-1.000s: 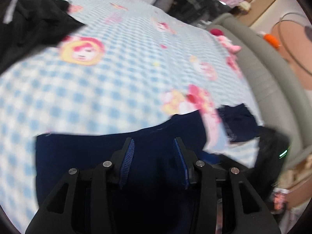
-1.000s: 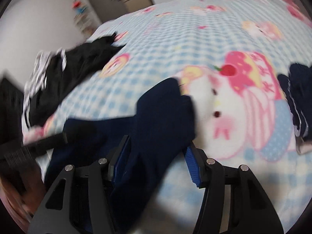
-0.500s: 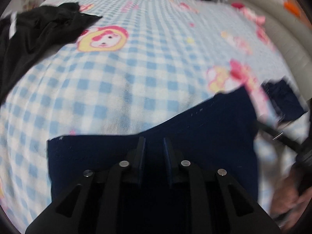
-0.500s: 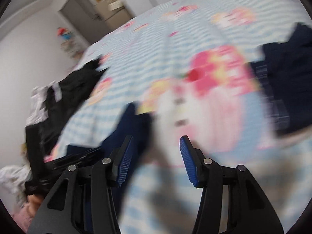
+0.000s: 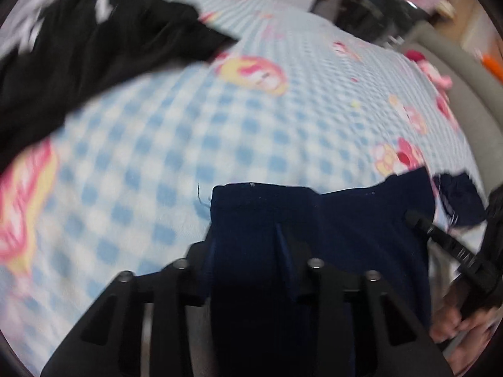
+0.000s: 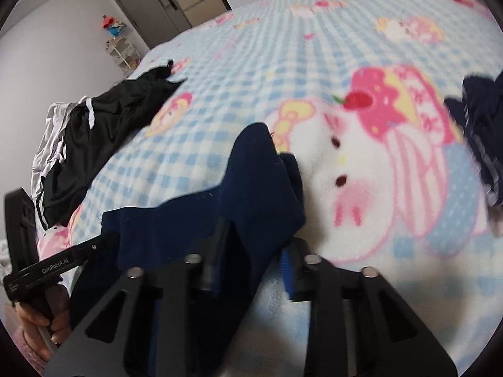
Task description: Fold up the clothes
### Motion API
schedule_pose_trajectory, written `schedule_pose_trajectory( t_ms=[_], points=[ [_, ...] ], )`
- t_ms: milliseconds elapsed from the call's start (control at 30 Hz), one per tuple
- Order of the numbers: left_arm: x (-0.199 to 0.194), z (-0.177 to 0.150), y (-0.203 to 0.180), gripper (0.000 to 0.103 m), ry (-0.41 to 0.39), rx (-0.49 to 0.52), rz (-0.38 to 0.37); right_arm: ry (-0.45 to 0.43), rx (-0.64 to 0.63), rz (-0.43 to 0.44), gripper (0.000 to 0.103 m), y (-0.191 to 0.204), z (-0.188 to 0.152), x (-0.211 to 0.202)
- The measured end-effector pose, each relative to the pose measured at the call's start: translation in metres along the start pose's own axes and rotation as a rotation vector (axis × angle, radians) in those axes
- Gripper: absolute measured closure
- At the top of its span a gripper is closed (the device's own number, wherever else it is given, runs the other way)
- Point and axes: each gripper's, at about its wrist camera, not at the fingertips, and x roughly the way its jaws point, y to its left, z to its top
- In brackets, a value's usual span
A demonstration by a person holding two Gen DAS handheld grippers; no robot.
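Both grippers, left (image 5: 245,245) and right (image 6: 251,251), now pinch the navy garment (image 5: 314,220), jaws spread a second ago; right's jaws closing.

Grey door (image 6: 147,3) in white wall (image 6: 47,47).

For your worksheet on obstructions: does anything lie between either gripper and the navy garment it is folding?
Nothing visible does. The navy garment already sits between the left gripper fingers, and the right gripper, jaws closing, also has it between them.
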Motion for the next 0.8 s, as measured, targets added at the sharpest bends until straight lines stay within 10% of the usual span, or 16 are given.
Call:
schedule_pose_trajectory(
  t_ms=[267,400,500,633,800],
  points=[
    [-0.004,0.033,0.015,0.087,-0.079,0.005,0.114,-0.158,0.103,0.152,0.093,-0.006,0.013,-0.039],
    [0.026,0.039,0.026,0.085,0.051,0.005,0.138,-0.136,0.037,0.002,0.091,-0.009,0.014,-0.02],
    [0.016,0.036,0.025,0.083,0.02,-0.004,0.133,0.001,0.122,-0.089,0.068,-0.028,0.006,0.011],
    [-0.03,0.025,-0.013,0.056,-0.16,0.189,0.055,-0.15,0.084,-0.226,0.058,-0.012,0.014,-0.032],
    [-0.019,0.005,-0.065,0.053,-0.047,0.422,-0.08,-0.21,-0.09,-0.219,0.049,0.028,0.001,-0.072]
  ],
)
